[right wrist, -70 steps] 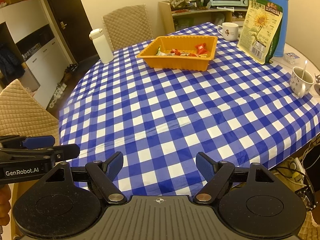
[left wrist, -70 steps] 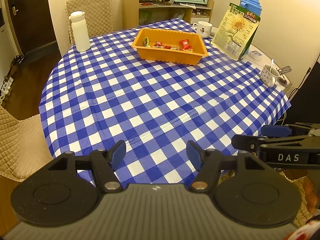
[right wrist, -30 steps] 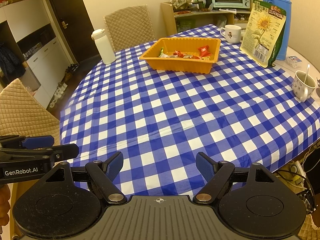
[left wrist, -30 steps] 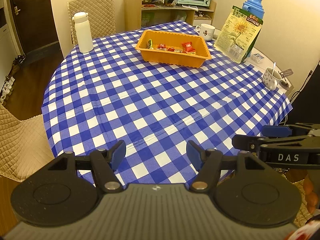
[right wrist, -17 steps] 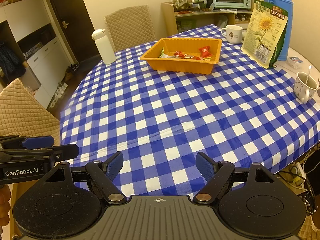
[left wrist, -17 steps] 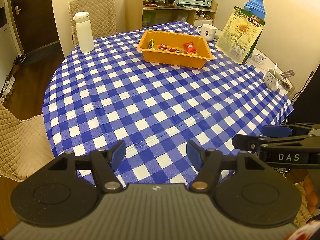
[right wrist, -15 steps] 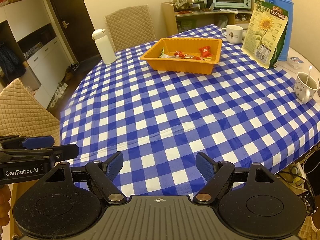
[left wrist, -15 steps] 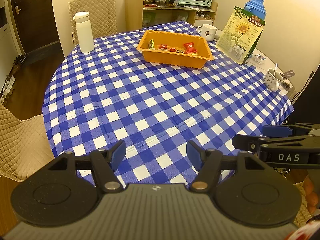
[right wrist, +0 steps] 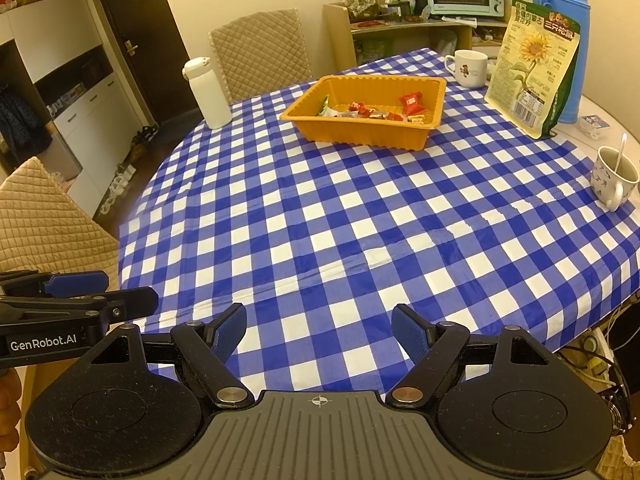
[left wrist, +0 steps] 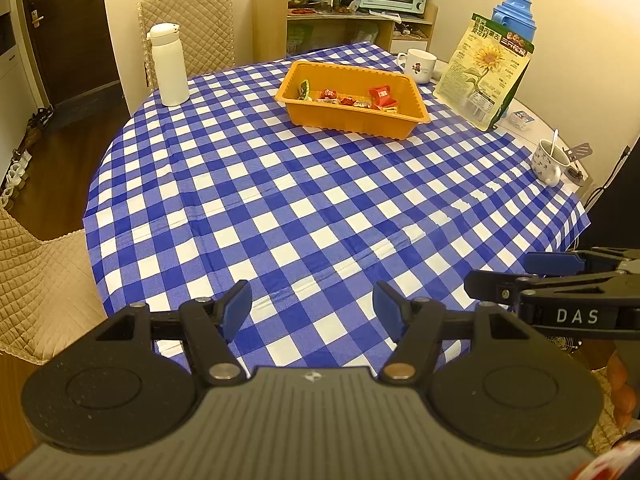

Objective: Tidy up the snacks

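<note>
Tablecloth [left wrist: 320, 184]: blue and white check. Tray [left wrist: 352, 120]: orange, ribbed wall, on the cloth; the sweets [left wrist: 380, 96] inside are mostly red, one wrapper green at the tray's left end. Bottle [left wrist: 168, 66], left of the tray: white. Mug [left wrist: 418, 65], behind the tray's right corner: white with a small dark motif. Seed bag [left wrist: 484, 76], right of the tray: pale yellow and green, sunflower print. Flask [right wrist: 568, 40], behind the bag: light blue. Chair covers [right wrist: 260, 52]: beige, quilted diamond pattern. Gripper pads: blue on black.
</note>
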Motion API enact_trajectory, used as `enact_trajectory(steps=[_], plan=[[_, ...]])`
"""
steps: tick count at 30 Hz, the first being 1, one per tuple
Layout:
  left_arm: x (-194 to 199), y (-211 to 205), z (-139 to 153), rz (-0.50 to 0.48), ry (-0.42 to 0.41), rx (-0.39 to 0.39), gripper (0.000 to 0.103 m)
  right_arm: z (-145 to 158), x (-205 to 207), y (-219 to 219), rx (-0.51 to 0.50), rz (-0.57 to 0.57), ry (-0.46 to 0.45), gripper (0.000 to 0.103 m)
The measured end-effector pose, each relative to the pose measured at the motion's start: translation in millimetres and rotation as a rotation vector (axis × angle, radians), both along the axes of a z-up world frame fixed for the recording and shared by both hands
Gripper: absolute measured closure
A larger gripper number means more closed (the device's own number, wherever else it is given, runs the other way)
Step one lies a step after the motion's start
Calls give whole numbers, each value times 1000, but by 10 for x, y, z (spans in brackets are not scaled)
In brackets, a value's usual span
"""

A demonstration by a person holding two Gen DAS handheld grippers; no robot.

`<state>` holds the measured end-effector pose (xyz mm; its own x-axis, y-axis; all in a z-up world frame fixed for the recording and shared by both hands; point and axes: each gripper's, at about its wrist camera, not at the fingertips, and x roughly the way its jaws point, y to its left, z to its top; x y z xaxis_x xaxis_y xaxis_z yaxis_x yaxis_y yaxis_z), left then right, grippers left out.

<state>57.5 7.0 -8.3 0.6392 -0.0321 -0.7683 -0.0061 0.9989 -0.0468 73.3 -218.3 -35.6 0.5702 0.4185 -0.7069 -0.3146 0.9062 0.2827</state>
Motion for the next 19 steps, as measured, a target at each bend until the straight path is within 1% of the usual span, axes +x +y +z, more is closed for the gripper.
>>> enact_trajectory(steps=[12, 17, 19], plan=[[36, 21, 1, -1, 1, -2, 38, 0, 17, 5, 0, -1, 3, 24], [158, 47, -8, 1, 4, -5, 38, 3, 53, 2, -1, 0, 8, 24], [222, 20, -25, 3, 7, -5, 36, -1, 83, 1, -2, 2, 10, 24]])
